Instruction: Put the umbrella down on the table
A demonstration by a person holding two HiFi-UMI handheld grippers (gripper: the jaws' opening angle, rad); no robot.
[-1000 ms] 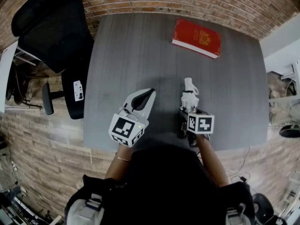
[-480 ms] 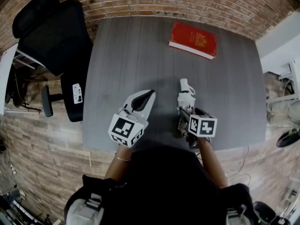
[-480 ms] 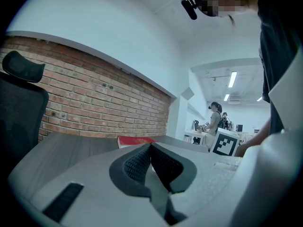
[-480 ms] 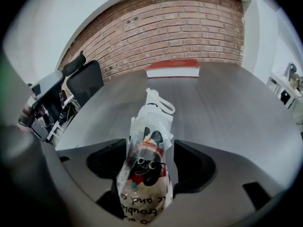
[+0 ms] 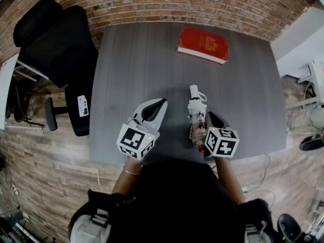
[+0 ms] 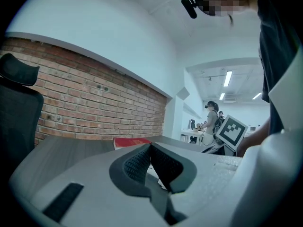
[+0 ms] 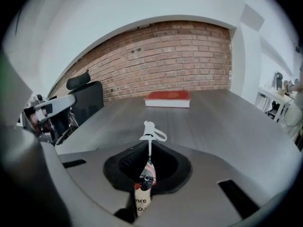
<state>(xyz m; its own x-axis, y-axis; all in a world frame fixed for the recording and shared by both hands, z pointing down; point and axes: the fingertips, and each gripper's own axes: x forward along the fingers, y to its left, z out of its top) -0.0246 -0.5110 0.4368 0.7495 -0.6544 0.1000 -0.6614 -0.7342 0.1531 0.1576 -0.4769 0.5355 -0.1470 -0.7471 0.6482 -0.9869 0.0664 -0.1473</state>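
The folded umbrella [image 5: 195, 116], patterned with a white handle and loop [image 5: 195, 93], lies on the grey table [image 5: 136, 59] near its front edge. My right gripper [image 5: 210, 117] hangs just to its right and above it. Its jaws have just been closing and are shut on nothing. In the right gripper view the umbrella [image 7: 143, 188] shows through the opening behind the tips of the right gripper [image 7: 150, 143], down on the table. My left gripper [image 5: 162, 102] hovers left of the umbrella, shut and empty; in its own view the left gripper [image 6: 150, 145] has its pads together.
A red book [image 5: 202, 43] lies at the table's far side by the brick wall. A black office chair [image 5: 55, 39] stands off the table's left edge. A person [image 6: 210, 117] stands in the room beyond.
My right gripper has come up off the umbrella, shifted right and back, and its jaws have shut. The umbrella stays on the table. The left gripper has barely moved.
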